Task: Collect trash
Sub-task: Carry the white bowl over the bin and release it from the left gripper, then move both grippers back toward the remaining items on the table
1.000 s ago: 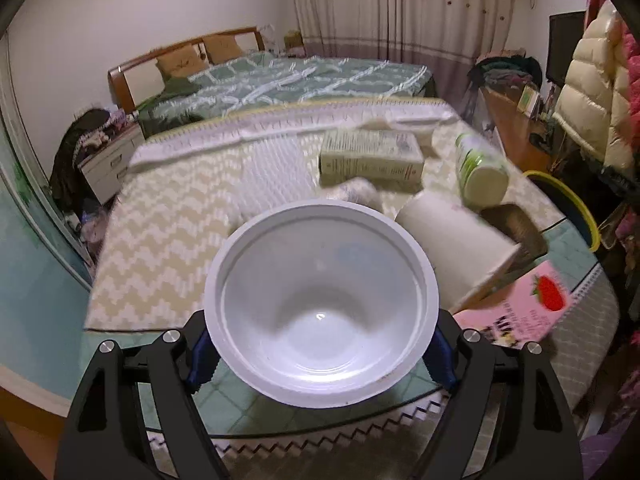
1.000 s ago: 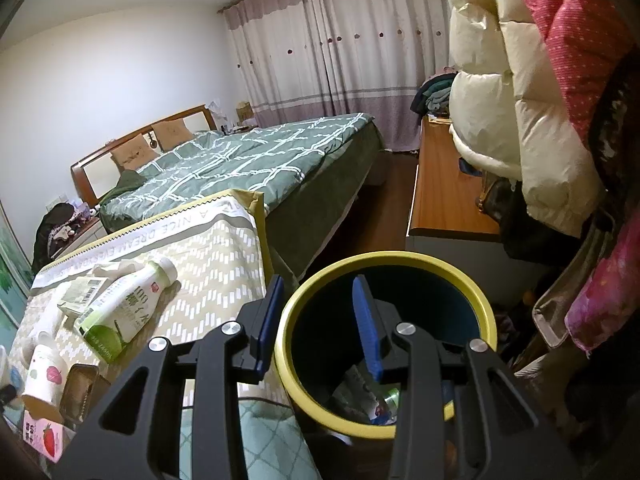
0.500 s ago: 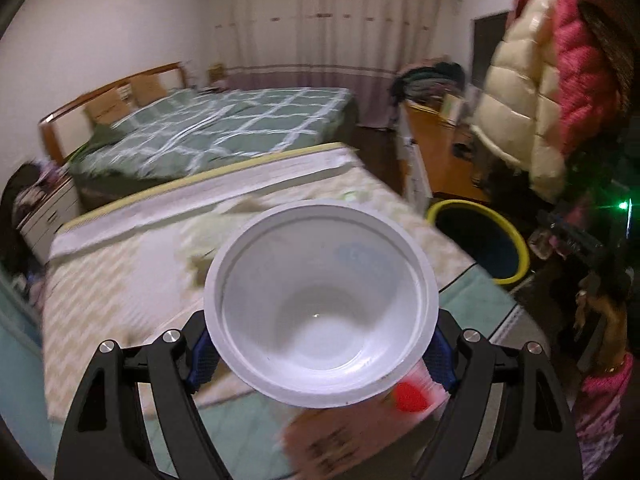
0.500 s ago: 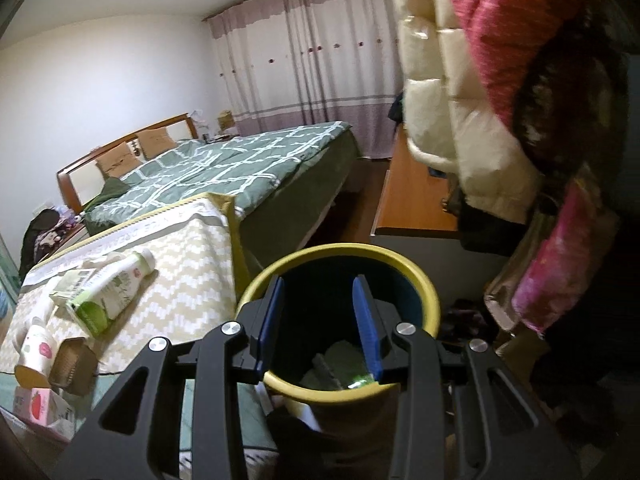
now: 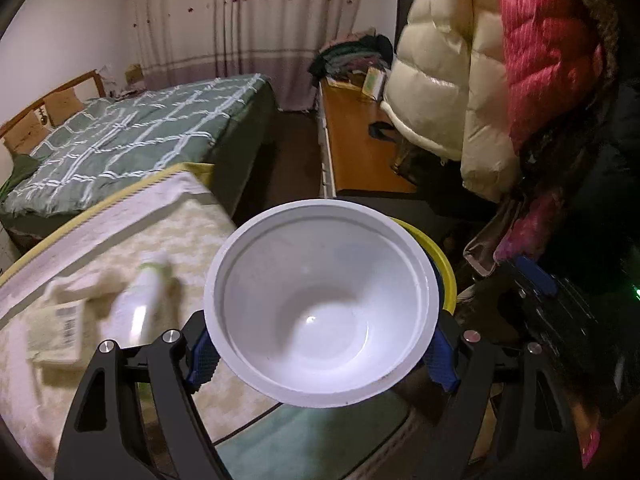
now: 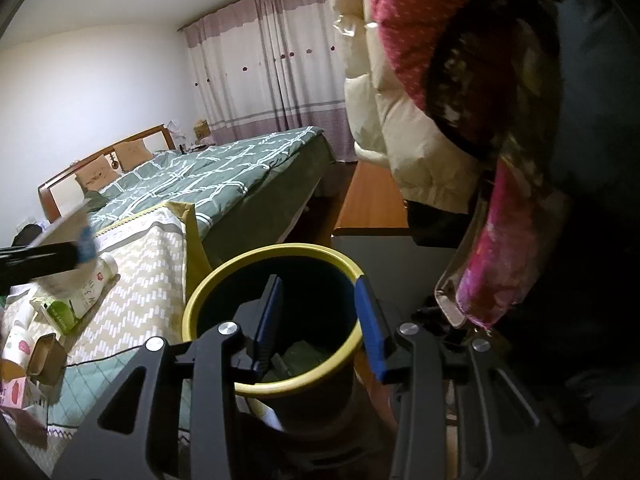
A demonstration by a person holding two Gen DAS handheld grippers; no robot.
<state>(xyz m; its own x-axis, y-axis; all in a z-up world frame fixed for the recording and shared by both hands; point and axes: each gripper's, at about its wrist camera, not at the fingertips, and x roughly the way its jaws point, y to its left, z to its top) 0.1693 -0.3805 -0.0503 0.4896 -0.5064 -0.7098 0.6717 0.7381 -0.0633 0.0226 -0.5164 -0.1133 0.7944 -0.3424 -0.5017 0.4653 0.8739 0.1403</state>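
My left gripper (image 5: 322, 354) is shut on a white plastic bowl (image 5: 320, 304), held in the air above the table's right end. The yellow-rimmed trash bin (image 5: 442, 268) peeks out behind the bowl's right edge. In the right wrist view the bin (image 6: 224, 284) stands on the floor beside the table, with some trash inside. My right gripper (image 6: 318, 326) is open over the bin's mouth and holds nothing. The left gripper (image 6: 44, 258) with the bowl shows blurred at that view's left edge.
On the zigzag tablecloth (image 6: 140, 280) lie a green-and-white bottle (image 5: 138, 306), a carton (image 5: 56, 332), a paper cup (image 6: 18, 344), a small brown box (image 6: 46, 354) and a pink strawberry carton (image 6: 12, 392). Puffy coats (image 5: 460, 92) hang at the right. A bed (image 5: 128, 140) and a wooden bench (image 5: 356, 140) stand behind.
My left gripper has swung right with the bowl, from over the table to near the bin. My right gripper has opened wider and tilted over the bin.
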